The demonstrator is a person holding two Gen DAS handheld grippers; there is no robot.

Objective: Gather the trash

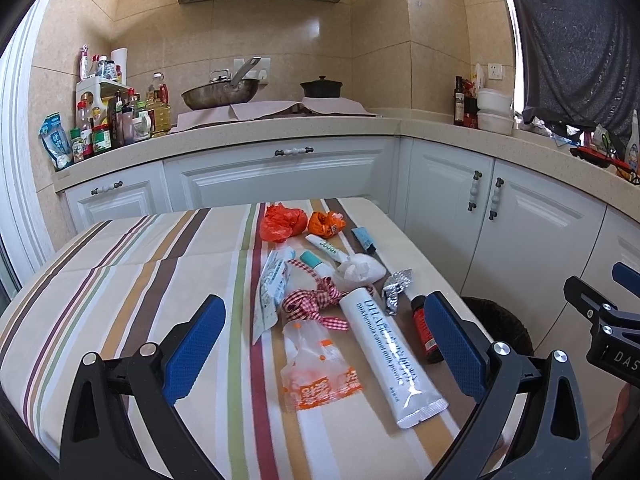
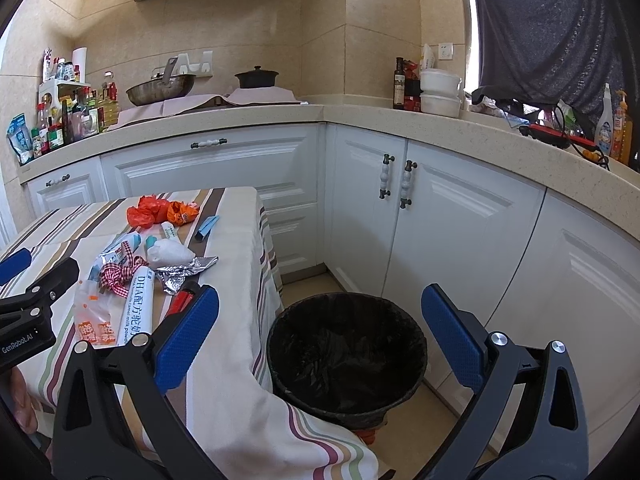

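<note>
Trash lies in a strip on the striped tablecloth (image 1: 120, 272): a long white tube (image 1: 390, 354), a clear orange-printed wrapper (image 1: 316, 372), a red checked ribbon (image 1: 316, 304), a foil scrap (image 1: 396, 286), a small red bottle (image 1: 424, 330), white crumpled paper (image 1: 360, 268) and orange bags (image 1: 280, 222). My left gripper (image 1: 324, 348) is open above the wrapper and tube, holding nothing. My right gripper (image 2: 320, 336) is open and empty above the black-lined trash bin (image 2: 346, 354) on the floor beside the table.
White kitchen cabinets (image 2: 440, 216) and a beige counter (image 2: 280, 114) wrap around behind the table and bin. The counter carries a wok (image 1: 220, 94), a black pot (image 1: 321, 87), bottles and white containers. The tablecloth hangs down next to the bin (image 2: 240, 400).
</note>
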